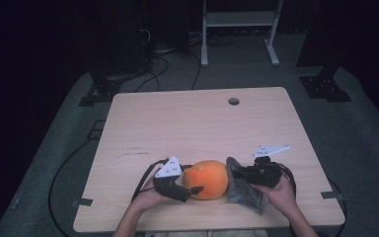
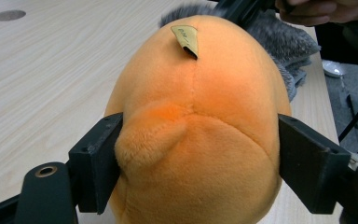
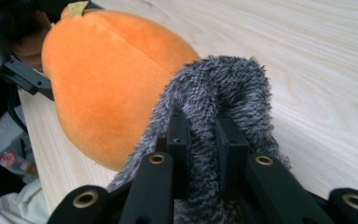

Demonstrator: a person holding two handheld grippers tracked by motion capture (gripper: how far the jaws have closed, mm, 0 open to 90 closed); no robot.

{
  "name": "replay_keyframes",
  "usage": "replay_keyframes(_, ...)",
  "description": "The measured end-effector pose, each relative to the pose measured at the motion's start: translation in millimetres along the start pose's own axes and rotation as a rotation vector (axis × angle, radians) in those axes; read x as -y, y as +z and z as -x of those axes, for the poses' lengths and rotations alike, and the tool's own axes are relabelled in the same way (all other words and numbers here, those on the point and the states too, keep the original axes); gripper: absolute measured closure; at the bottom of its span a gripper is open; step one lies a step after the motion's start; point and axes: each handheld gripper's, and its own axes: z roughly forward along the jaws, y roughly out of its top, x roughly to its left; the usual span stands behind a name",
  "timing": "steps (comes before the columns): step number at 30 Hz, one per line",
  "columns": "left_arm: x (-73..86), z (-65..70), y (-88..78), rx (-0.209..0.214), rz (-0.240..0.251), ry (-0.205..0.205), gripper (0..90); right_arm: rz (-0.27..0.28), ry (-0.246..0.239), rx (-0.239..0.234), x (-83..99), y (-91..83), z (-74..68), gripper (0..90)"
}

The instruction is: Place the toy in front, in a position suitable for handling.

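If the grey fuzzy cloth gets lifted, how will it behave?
The grey fuzzy cloth would probably hang floppy: it already folds over the right gripper, whose fingers pinch it. Its shaggy pile likely resists slipping. It looks light, and may drag against the round orange plush toy it touches.

The plush toy lies on the table near its front edge, about midway along it. The fuzzy cloth lies touching the toy's right side. The left gripper sits at the toy's left, the right gripper over the cloth. A round hole sits near the back edge
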Motion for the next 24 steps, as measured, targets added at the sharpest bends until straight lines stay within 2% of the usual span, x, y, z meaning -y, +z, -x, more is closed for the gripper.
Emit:
replay_keyframes(2,-0.2,0.4,0.5,0.000,-0.002,0.002,21.6,0.055,-0.021,-0.035,-4.0,-5.4,-6.4,77.6)
replay_keyframes(4,-0.8,0.1,0.5,0.002,-0.007,0.009,21.6,0.076,-0.035,-0.065,-6.9,-6.3,-12.4,77.4)
replay_keyframes(6,-0.2,-1.0,-0.5,0.005,-0.010,0.010,21.5,0.030,-0.035,-0.062,-3.8,1.5,-11.3,77.1)
replay_keyframes(9,0.9,-1.9,-0.9,0.005,-0.007,0.001,21.5,-0.013,0.007,-0.082,-0.1,7.0,-3.0,77.0)
replay_keyframes(11,1.1,-2.3,-1.7,0.008,-0.007,-0.001,21.5,-0.031,-0.002,-0.044,-0.4,3.8,-1.7,77.0)
replay_keyframes(13,0.5,-0.9,-1.0,0.004,-0.006,-0.001,21.5,0.005,-0.004,-0.050,-2.1,-1.1,-4.3,77.1)
replay_keyframes(16,-6.5,8.3,5.1,-0.015,-0.021,0.042,21.6,0.086,-0.059,-0.075,-11.6,-6.9,-19.6,77.0)
replay_keyframes(18,-10.0,13.4,7.7,-0.025,-0.036,0.075,21.4,0.107,-0.094,-0.072,-14.4,-6.9,-27.6,76.6)
replay_keyframes(19,-10.4,15.0,8.2,-0.027,-0.040,0.082,21.5,0.103,-0.108,-0.066,-14.5,-5.6,-29.7,76.3)
replay_keyframes(21,-9.4,15.8,8.7,-0.025,-0.034,0.081,21.9,0.076,-0.106,-0.057,-12.3,-2.5,-27.7,76.4)
replay_keyframes(24,-10.1,15.4,9.2,-0.022,-0.033,0.081,22.1,0.015,-0.079,0.001,-10.3,-2.0,-20.4,76.6)
